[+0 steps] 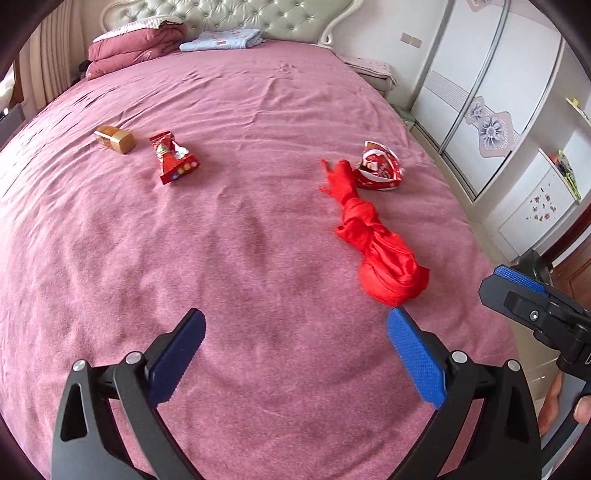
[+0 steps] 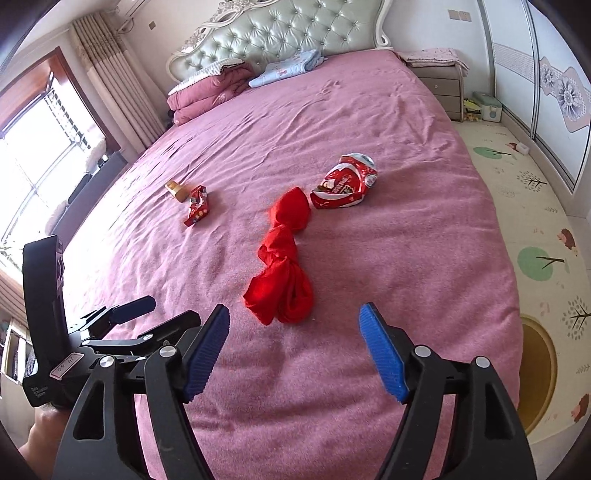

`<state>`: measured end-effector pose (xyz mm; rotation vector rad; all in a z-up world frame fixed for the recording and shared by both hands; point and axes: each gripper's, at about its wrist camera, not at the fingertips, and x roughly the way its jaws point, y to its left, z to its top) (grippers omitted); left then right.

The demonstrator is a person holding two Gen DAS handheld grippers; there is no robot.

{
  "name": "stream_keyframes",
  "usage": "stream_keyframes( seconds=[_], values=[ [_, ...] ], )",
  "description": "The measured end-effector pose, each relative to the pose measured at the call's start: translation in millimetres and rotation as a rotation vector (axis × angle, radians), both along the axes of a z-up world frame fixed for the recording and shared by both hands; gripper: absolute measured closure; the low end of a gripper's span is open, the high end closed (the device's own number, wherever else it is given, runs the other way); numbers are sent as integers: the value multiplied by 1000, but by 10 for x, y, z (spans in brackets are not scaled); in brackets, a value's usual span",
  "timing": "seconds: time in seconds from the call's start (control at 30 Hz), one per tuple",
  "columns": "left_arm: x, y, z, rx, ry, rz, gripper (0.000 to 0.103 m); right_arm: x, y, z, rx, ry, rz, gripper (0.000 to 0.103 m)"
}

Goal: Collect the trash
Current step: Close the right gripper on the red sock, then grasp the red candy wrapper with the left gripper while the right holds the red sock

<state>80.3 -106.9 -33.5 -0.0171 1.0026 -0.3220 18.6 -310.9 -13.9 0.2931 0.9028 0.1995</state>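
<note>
Spread, empty fingers point(image 2: 291, 347) – red knotted cloth point(image 2: 282, 275) lies just ahead, untouched.

Your left tongs point(image 1: 295, 332) and right tongs point(image 2: 294, 326) are black angular frames with silver pivot screws, each carrying ribbed blue pads point(image 1: 417, 360); a white handwritten label marks the left body.

I see folded quilt point(image 2: 207, 94) and blue blanket point(image 2: 284, 68) against headboard point(image 2: 280, 33); nightstand point(image 2: 443, 90) beside it.
</note>
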Motion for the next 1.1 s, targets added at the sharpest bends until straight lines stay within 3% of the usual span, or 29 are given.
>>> stream_keyframes(
  seconds=[0.57, 0.73, 1.1],
  values=[
    [597, 487, -204, -32, 41, 97, 4, 875, 482, -375, -69, 58, 30, 42],
    [763, 546, -223, -41, 39, 109, 4, 1054, 531, -576, -117, 103, 20, 68],
    [1345, 707, -253, -60, 34, 185, 5, 1299, 643, -483, -19, 64, 56, 71]
  ],
)
